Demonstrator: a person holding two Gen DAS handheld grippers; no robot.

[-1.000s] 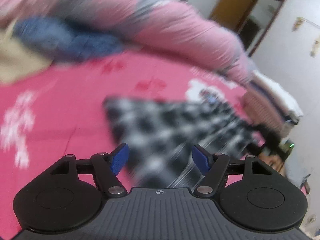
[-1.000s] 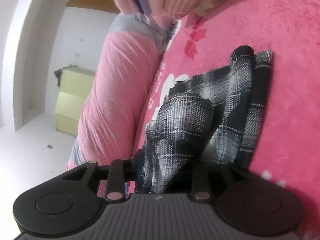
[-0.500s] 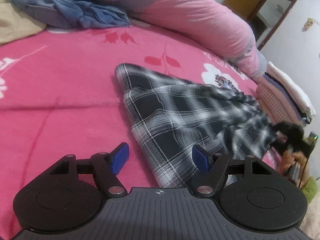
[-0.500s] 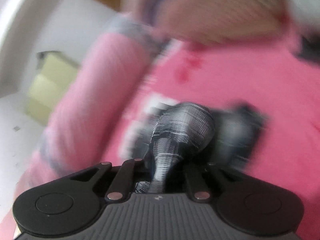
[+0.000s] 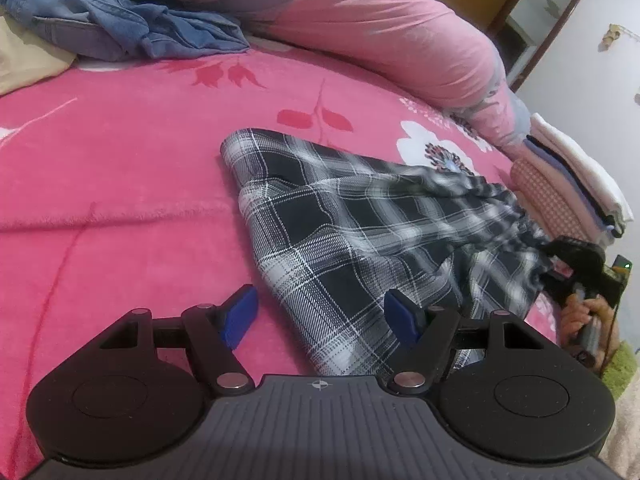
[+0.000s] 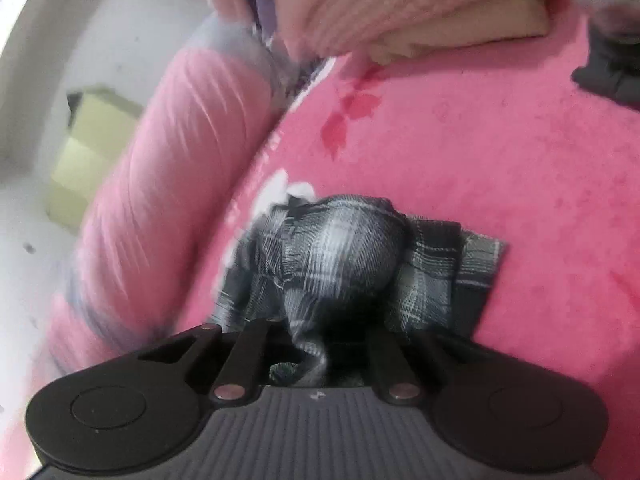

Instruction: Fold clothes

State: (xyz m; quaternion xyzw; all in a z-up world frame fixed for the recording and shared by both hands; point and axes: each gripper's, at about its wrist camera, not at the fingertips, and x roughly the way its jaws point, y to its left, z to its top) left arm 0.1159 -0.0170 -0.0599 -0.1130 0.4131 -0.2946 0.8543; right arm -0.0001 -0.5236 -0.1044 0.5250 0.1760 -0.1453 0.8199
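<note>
**Plaid garment on the bed, one end gathered in the right gripper**

A black-and-white plaid garment (image 5: 352,232) lies on a pink floral blanket (image 5: 120,168) that covers the bed. In the left wrist view its near corner sits between the two blue fingertips (image 5: 240,314) of the left gripper (image 5: 320,316), but the jaws stand wide apart and neither pad presses on the cloth — the tool is released and holds nothing. The far corner of the garment lies flat towards the middle of the bed; its right-hand end rises off the blanket, blurred, towards the right gripper (image 5: 576,264), which shows at the right edge of this view with a hand (image 5: 588,320) around its handle.

In the right wrist view the plaid garment (image 6: 344,256) is bunched into a rounded fold directly ahead of the right gripper (image 6: 320,344). A twisted strand of the cloth runs down between the nearly closed jaws, which have just been opening a little; the fingertips themselves are hidden by fabric, and the cloth remains caught between them.

Surroundings — a rolled pink quilt (image 5: 360,24) lies along the far edge of the bed, blue denim clothing (image 5: 120,20) is heaped at the upper left, and a stack of folded clothes (image 5: 568,184) sits at the right, just beyond the garment.
</note>
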